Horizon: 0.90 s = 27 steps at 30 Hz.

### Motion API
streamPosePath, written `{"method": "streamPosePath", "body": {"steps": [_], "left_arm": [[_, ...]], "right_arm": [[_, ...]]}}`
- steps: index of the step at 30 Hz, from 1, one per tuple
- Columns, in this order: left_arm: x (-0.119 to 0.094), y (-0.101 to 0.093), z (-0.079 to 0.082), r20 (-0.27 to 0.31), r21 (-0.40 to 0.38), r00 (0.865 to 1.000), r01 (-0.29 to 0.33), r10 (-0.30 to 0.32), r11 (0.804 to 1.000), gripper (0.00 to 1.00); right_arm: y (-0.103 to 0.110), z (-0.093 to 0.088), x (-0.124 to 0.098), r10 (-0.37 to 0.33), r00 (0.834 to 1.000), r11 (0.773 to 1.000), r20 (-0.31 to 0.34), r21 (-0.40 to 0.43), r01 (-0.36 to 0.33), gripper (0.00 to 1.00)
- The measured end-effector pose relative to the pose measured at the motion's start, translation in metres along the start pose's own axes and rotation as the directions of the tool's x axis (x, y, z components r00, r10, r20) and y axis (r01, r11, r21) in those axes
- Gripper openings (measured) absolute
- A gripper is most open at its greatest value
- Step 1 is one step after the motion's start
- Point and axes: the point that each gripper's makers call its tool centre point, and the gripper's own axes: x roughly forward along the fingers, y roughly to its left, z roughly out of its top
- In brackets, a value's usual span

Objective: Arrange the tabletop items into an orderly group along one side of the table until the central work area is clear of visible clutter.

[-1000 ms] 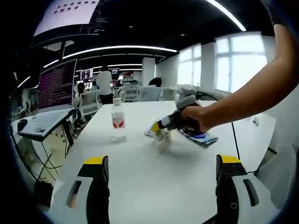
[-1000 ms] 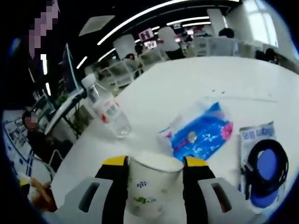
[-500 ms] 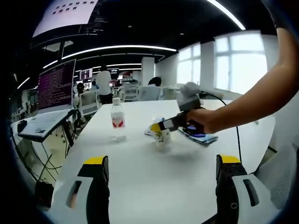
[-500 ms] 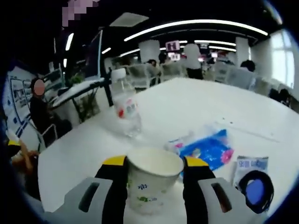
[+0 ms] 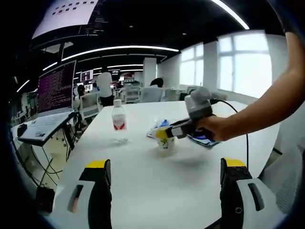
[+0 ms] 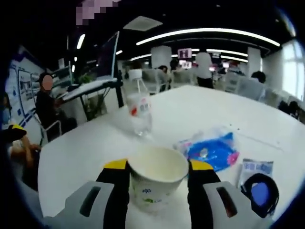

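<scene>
The right gripper (image 6: pixel 157 183) has its two yellow-tipped jaws closed against the sides of an open white paper cup (image 6: pixel 157 177), which sits upright between them over the white surface (image 6: pixel 95 152). Beyond the cup a clear water bottle (image 6: pixel 139 112) with a white cap and red label stands upright, and to its right lies a blue plastic packet (image 6: pixel 212 149), with a small pack bearing a coiled black cable (image 6: pixel 259 185) at the right edge. Behind the surface are a raised laptop (image 6: pixel 108 62) on a stand, chairs and several people.
</scene>
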Motion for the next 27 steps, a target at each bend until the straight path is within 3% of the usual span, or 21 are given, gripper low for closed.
{"method": "streamPosePath", "body": {"steps": [10,27], "left_arm": [[0.000,0.000,-0.001,-0.005,0.000,1.000,0.001,-0.001,1.000,0.96],[0.000,0.002,-0.002,-0.006,0.000,1.000,-0.003,0.003,1.000,0.96]], "right_arm": [[0.006,-0.006,0.005,0.027,0.999,1.000,-0.016,0.000,-0.027,0.42],[0.004,0.015,0.010,0.048,0.999,0.999,0.022,-0.015,-0.048,0.39]]}}
